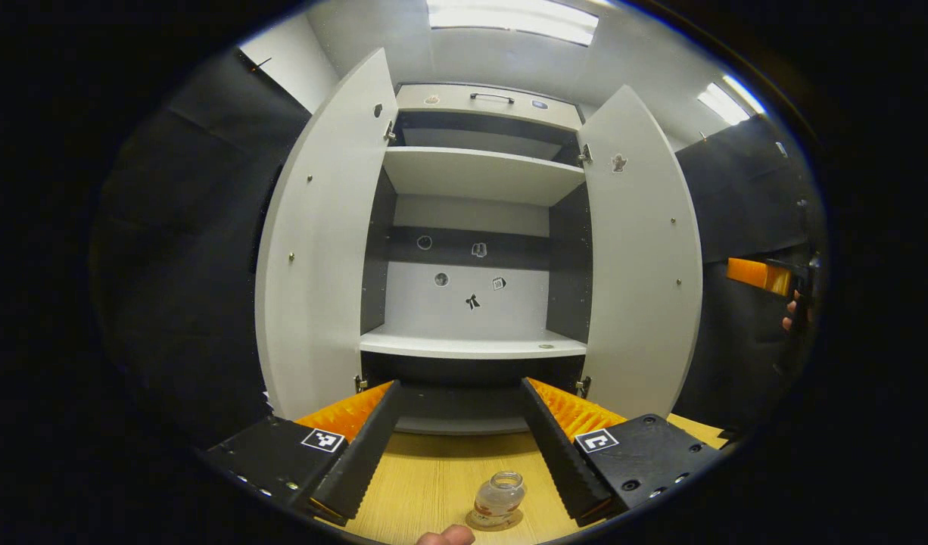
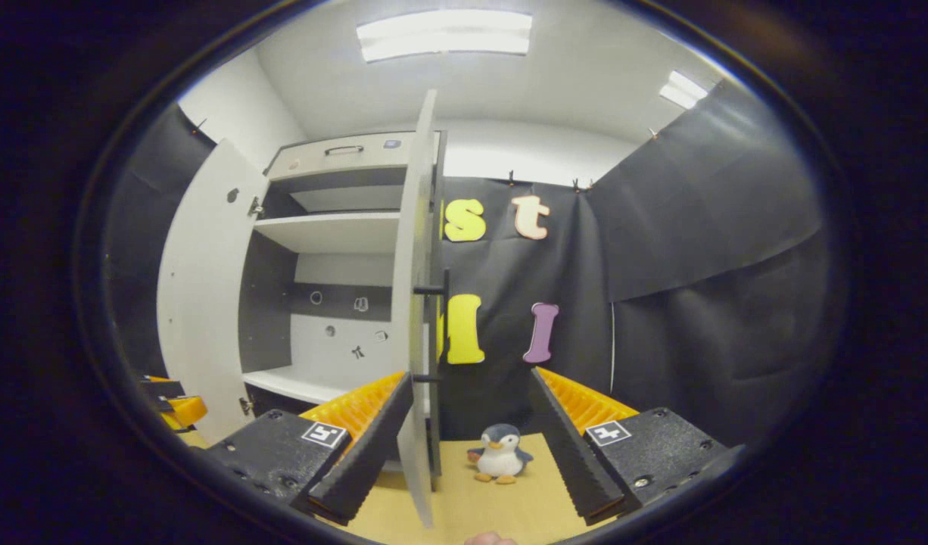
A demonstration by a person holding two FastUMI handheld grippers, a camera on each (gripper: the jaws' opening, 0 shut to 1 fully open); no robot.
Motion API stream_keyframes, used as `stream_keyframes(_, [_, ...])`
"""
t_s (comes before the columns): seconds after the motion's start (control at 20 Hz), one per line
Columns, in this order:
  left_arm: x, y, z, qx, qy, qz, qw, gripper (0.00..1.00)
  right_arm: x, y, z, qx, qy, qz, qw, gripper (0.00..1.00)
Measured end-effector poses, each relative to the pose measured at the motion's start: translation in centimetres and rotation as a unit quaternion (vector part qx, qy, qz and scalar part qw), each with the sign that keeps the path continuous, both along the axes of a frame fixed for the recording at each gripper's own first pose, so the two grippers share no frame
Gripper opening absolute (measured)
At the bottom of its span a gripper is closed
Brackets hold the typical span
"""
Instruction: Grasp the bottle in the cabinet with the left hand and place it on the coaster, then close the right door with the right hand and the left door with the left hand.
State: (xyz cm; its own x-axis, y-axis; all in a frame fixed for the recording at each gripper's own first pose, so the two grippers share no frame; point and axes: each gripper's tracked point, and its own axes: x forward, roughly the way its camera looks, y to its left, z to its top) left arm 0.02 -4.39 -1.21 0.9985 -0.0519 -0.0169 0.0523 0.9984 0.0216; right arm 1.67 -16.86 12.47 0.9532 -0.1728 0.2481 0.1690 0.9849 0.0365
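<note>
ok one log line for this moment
bottle: on coaster | left gripper: open | right gripper: open, at right door | doors: open

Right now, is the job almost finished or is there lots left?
First part looks done: the bottle stands on the coaster, between the open left gripper. In hand: the open right gripper faces the right door's edge. Left: shutting it, then the left door.

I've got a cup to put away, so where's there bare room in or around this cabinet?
The lower shelf between the two open doors looks bare apart from a small dark spot near its right end; the upper shelf is bare too. The tabletop is tighter: the bottle stands there, and a penguin toy by the right door.
</note>
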Motion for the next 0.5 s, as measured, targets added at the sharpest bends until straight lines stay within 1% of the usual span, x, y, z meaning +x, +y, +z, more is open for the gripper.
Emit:
stream_keyframes(0.05, [-0.1, 0.1, -0.1, 0.000, 0.003, 0.001, 1.000, 0.95, 0.9, -0.6, 0.8, -0.002, -0.005, -0.001, 1.000, 1.00])
stream_keyframes(0.1, [-0.2, 0.3, 0.0, -0.001, 0.001, 0.004, 1.000, 0.95, 1.9, -1.2, 1.2, -0.003, -0.004, -0.001, 1.000, 0.99])
stream_keyframes(0.15, [-0.3, 0.6, 0.3, -0.003, -0.004, 0.011, 1.000, 0.90, 3.0, -1.8, 1.3, -0.002, 0.002, -0.001, 1.000, 1.00])
stream_keyframes(0.2, [-0.4, 0.7, 0.4, -0.005, -0.007, 0.014, 1.000, 0.94, 3.9, -2.2, 1.4, 0.000, 0.007, -0.003, 1.000, 0.99])
stream_keyframes(0.3, [-0.4, 0.8, 0.3, -0.008, -0.007, 0.018, 1.000, 0.95, 5.3, -3.3, 1.4, 0.003, 0.014, -0.013, 1.000, 1.00])
stream_keyframes(0.5, [-0.4, 1.1, 0.0, -0.012, -0.004, 0.018, 1.000, 0.95, 6.4, -3.0, 1.4, -0.005, 0.019, -0.019, 1.000, 0.99])
